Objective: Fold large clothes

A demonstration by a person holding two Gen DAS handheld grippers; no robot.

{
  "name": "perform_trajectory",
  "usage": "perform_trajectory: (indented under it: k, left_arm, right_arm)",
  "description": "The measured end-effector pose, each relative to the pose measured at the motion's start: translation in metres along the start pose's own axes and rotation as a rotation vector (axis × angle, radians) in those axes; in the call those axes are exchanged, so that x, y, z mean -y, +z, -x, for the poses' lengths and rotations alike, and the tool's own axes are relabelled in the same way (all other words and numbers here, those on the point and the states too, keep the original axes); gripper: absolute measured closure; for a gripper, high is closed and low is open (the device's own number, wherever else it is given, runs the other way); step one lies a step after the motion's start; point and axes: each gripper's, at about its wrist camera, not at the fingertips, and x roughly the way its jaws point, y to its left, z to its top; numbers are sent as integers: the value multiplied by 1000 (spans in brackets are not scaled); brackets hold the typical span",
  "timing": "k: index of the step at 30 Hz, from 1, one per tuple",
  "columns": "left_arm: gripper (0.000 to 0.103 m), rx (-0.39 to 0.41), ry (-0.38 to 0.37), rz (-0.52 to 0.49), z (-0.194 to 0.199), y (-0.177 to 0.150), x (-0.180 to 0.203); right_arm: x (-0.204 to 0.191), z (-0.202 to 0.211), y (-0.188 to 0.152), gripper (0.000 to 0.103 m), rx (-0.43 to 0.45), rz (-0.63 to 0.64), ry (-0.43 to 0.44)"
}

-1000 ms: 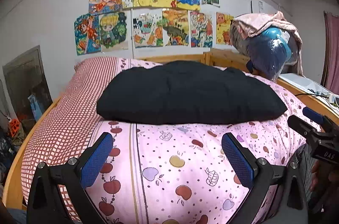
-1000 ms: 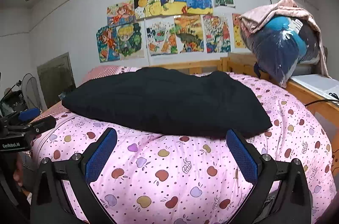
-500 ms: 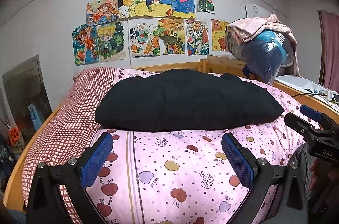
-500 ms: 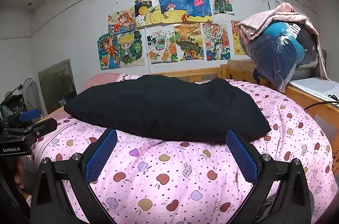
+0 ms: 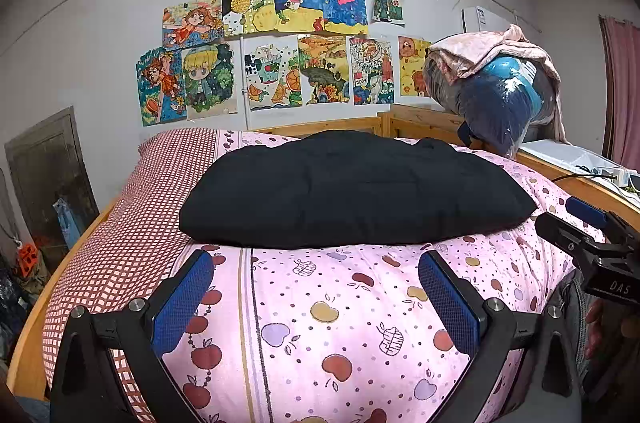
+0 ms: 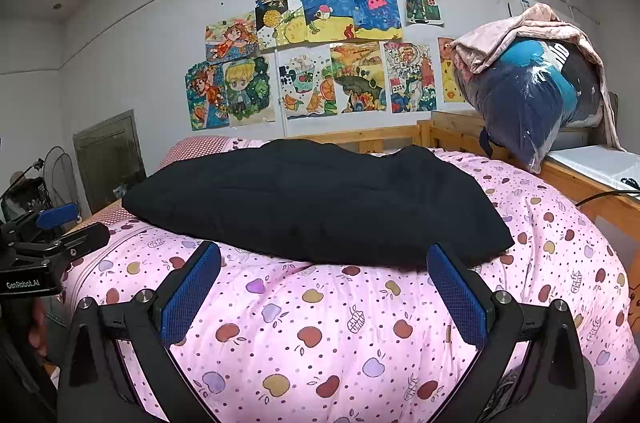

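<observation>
A black garment lies folded into a thick, wide bundle on the pink apple-print quilt that covers the bed, roughly across the middle of it. Its near edge sits just beyond the tips of both tools — neither one touches it.

The left gripper hovers over the quilt with its blue-padded fingers spread wide and nothing between them; the garment's near hem runs across the gap ahead of them. The right gripper is likewise spread wide and empty, its blue pads flanking the garment's near edge from just short of it (the cloth's right corner reaches past the right-hand pad).

Further out, a red-checked sheet shows along the quilt's left side. Behind the bed stand a wooden headboard and a wall of colourful drawings — and to the right, a plastic-wrapped bundle with a pink cloth draped on top.
</observation>
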Motion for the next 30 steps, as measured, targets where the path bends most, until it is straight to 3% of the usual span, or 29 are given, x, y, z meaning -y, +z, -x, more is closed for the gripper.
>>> perform_trajectory:
  k: [30]
  left_arm:
    - [0, -1, 1, -3, 1, 0, 3]
  right_arm:
    - [0, -1, 1, 2, -2, -1, 1]
